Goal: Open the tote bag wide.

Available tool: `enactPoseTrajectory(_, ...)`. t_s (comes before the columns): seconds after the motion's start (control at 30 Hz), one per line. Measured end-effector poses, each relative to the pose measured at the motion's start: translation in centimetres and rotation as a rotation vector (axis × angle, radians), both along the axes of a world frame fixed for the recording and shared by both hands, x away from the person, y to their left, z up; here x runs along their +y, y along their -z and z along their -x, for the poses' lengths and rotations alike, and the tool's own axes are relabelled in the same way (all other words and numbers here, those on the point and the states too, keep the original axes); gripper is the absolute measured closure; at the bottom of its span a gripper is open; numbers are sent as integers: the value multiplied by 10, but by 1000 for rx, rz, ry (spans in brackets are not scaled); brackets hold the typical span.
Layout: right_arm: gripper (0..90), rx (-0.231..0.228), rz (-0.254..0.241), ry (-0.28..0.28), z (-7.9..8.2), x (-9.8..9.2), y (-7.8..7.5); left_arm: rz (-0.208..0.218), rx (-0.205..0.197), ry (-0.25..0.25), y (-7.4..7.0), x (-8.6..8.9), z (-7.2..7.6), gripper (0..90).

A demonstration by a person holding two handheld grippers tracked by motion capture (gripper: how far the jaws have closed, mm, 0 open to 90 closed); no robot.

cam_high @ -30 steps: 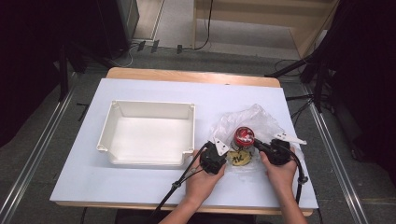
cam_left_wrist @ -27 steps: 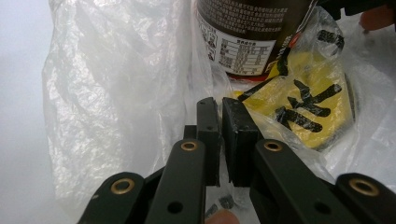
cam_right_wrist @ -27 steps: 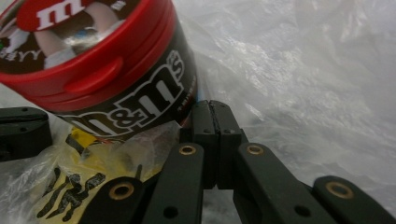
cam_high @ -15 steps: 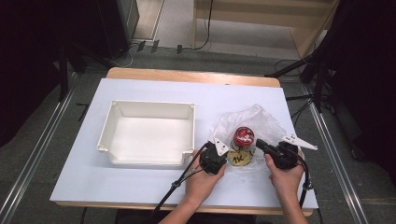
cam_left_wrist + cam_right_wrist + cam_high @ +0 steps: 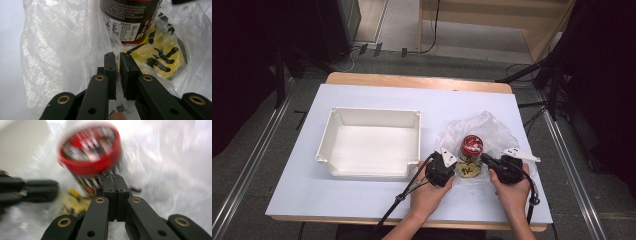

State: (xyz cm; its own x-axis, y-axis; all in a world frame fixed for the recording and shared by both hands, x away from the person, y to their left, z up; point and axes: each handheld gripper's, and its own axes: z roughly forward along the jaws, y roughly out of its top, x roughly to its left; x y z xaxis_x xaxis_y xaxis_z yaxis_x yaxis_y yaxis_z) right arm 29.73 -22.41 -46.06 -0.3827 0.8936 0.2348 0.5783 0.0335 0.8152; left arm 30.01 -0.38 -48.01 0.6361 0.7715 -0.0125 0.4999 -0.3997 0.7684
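Left gripper (image 5: 117, 58) is pinching the clear plastic bag (image 5: 62, 50) right by the red-lidded cup (image 5: 472, 146), while the right gripper (image 5: 115, 180) sits pressed together, apparently empty.

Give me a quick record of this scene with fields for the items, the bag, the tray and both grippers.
items: red-lidded can upright on clear plastic bag, yellow packet beside it
tray: white bin, left of bag
left gripper: fingers nearly shut, pinching bag film
right gripper: fingers shut, tips close to the can
surface: white table

Lab: floor rails (image 5: 247, 170), trailing cables (image 5: 432, 30)
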Motion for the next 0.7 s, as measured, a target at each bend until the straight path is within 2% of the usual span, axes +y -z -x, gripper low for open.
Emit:
enactPoseTrajectory(0.07, 900, -23, 21, -2, 1, 2, -4, 1, 0, 0, 0, 0, 0, 839)
enactPoseTrajectory(0.13, 900, -24, 24, 1, 0, 3, -3, -1, -1, 1, 0, 0, 0, 839)
enactPoseTrajectory(0.17, 887, -12, 35, 10, -4, 4, 4, -1, 0, 1, 0, 0, 0, 838)
enactPoseTrajectory(0.2, 887, -12, 35, 10, -4, 4, 4, -1, 0, 1, 0, 0, 0, 838)
enactPoseTrajectory(0.23, 876, 16, 29, 17, -7, 2, 12, -3, 1, 2, 0, 0, 0, 837)
enactPoseTrajectory(0.33, 851, 17, 25, 8, -7, 1, 14, -3, 1, 3, 0, 0, 0, 837)
enactPoseTrajectory(0.4, 692, -11, 40, 3, -3, 1, 9, -2, 1, 2, 0, 0, 0, 836)
enactPoseTrajectory(0.43, 692, -11, 40, 3, -3, 1, 9, -2, 1, 2, 0, 0, 0, 836)
enactPoseTrajectory(0.47, 595, -36, 50, -28, 1, 2, 9, 0, 0, 2, 0, 0, 0, 834)
enactPoseTrajectory(0.5, 595, -36, 50, -28, 1, 2, 9, 0, 0, 1, 0, 0, 0, 834)
enactPoseTrajectory(0.53, 576, -57, 53, -77, 4, 5, 9, 1, 0, 2, 0, 0, 0, 833)
enactPoseTrajectory(0.57, 576, -57, 53, -77, 4, 5, 9, 1, 0, 2, 0, 0, 0, 832)
enactPoseTrajectory(0.63, 542, -78, 88, -78, 6, 11, 9, 1, 0, 1, 0, 0, 0, 831)
enactPoseTrajectory(0.7, 491, -91, 82, -83, 4, 15, 10, -1, 0, 3, 0, 0, 0, 831)
